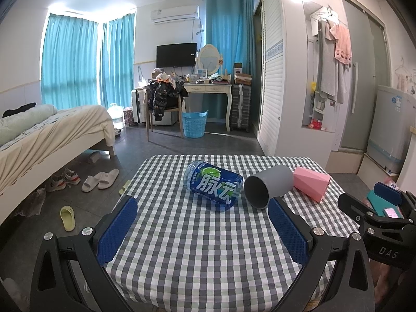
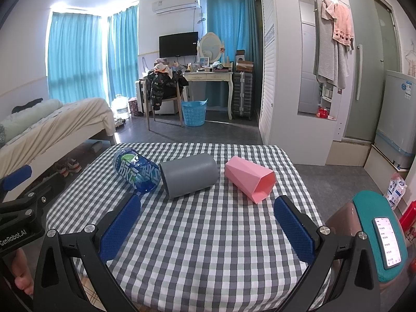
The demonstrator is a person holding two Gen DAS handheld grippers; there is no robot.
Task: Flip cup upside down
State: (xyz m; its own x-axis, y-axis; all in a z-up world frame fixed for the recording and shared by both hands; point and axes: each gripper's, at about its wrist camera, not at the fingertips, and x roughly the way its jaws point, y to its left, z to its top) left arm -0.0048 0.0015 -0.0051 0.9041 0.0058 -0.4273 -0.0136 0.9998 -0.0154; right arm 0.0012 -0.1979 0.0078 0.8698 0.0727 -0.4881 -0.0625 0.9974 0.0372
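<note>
Daylight glows through teal curtains [image 1: 70, 59] above a bed [image 1: 52, 130] on the left. A television [image 1: 176, 51] and air conditioner [image 1: 174, 13] hang over a white dresser [image 1: 208, 88]; a blue basket [image 1: 193, 124] sits on grey floor tiles [image 1: 208, 140]. A louvred wardrobe [image 1: 271, 72] stands right.

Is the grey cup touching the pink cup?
Apart. The right wrist view shows a strip of checked tablecloth between the grey cup and the pink cup.

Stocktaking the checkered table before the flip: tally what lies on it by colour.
Blue: 1, the bottle
Grey: 1, a cup
Pink: 1, a cup
Total: 3, all lying on their sides.
</note>
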